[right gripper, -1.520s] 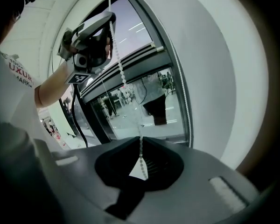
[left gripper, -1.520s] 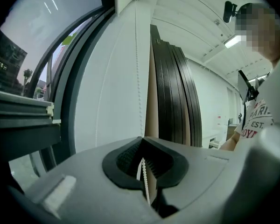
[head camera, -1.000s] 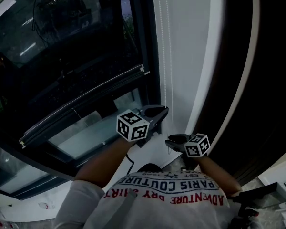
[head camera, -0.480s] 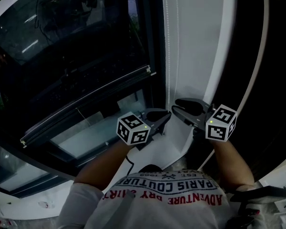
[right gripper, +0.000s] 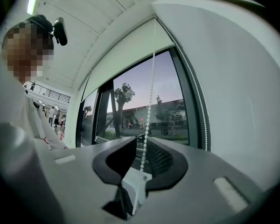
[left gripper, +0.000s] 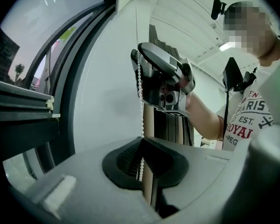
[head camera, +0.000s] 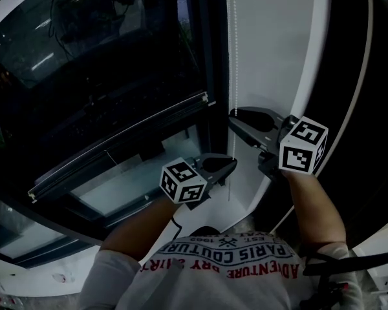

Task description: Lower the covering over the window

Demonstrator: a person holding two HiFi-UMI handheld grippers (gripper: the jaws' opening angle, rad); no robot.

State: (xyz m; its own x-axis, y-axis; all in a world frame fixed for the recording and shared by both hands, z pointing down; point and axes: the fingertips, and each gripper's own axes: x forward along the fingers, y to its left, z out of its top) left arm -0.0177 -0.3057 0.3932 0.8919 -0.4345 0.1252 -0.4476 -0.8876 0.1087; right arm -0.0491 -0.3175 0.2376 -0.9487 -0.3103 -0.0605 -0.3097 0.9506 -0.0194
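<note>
Now your left hand-held gripper (head camera: 227,165) is clamped on the bead chain (head camera: 231,57). The right hand-held gripper (head camera: 235,116), at two o'clock from it, has just been closing with the chain between its jaws, not yet pinched. Finish that grip before the left lets go, then pull straight along the chain. The blind's bottom rail (head camera: 116,144) hangs partway down, at nine o'clock.

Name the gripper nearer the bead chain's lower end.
Left. The left gripper is shut on the bead chain near its lower end; the right gripper sits higher, its jaws apart, just closing around it.
</note>
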